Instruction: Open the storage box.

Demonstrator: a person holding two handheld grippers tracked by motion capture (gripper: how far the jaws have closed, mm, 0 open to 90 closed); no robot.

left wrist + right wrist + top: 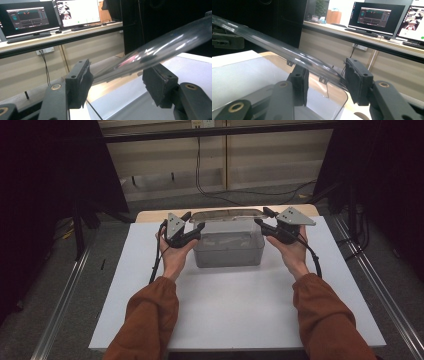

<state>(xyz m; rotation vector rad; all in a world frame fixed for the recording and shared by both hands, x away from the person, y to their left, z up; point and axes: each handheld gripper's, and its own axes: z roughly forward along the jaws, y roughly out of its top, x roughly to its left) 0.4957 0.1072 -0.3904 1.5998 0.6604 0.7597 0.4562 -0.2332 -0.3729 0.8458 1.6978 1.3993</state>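
White tabletop (235, 310), monitors (30, 17) behind.

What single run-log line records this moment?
left hand-held gripper: open, astride bin rim | right hand-held gripper: open, astride bin rim | clear plastic bin: on white table

Bin (228, 251) on table (240, 310), tools flanking its ends

One clear plastic bin (228, 244). One white tabletop (240, 305). Two tongs: left tongs (196, 231), right tongs (263, 220). Two hands. Two monitors (27, 17) beyond, one keyboard (28, 38).
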